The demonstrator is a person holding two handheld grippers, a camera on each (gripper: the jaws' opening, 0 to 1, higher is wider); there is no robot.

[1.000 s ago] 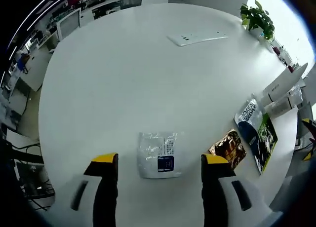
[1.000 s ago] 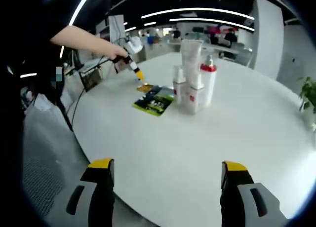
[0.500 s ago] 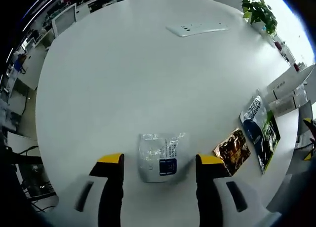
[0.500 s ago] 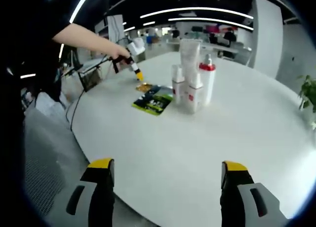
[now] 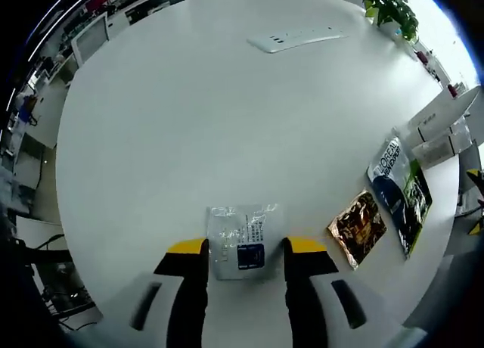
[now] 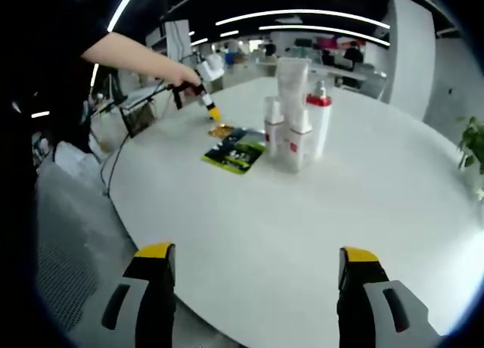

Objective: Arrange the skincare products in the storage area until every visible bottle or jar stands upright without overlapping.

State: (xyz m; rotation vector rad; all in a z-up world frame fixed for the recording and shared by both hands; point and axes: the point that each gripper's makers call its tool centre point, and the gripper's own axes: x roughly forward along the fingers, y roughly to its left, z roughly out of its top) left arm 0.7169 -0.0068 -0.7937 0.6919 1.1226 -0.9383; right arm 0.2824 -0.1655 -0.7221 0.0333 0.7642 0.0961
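in the left gripper view, the left hand-held gripper sits low over the white counter with its yellow-tipped jaws narrowed around the near end of a clear sachet that lies flat. the tips stand at the sachet's two side edges, but whether they already press it i cannot tell. judging from this, the step in hand is the pickup of that flat sachet. the next move calls for the jaws to pinch the thin film firmly enough to lift it off the smooth top without it sliding away.

just beyond to the right lie a gold-brown sachet and a dark blue and green packet, both flat. past them white cartons run off the edge of the view, so their count is unclear. far across the counter sit a white power strip and a potted plant.

in the right gripper view, the right hand-held gripper hangs wide open over bare counter, holding nothing. farther on, a cluster of white bottles and a tube stands upright, one with a red cap; they crowd together, so where one ends and the next begins is hard to read. beside them lies the green packet, and beyond it the person's hand works the other hand-held gripper. print on every label is too small to read, save a partial brand on the blue packet.
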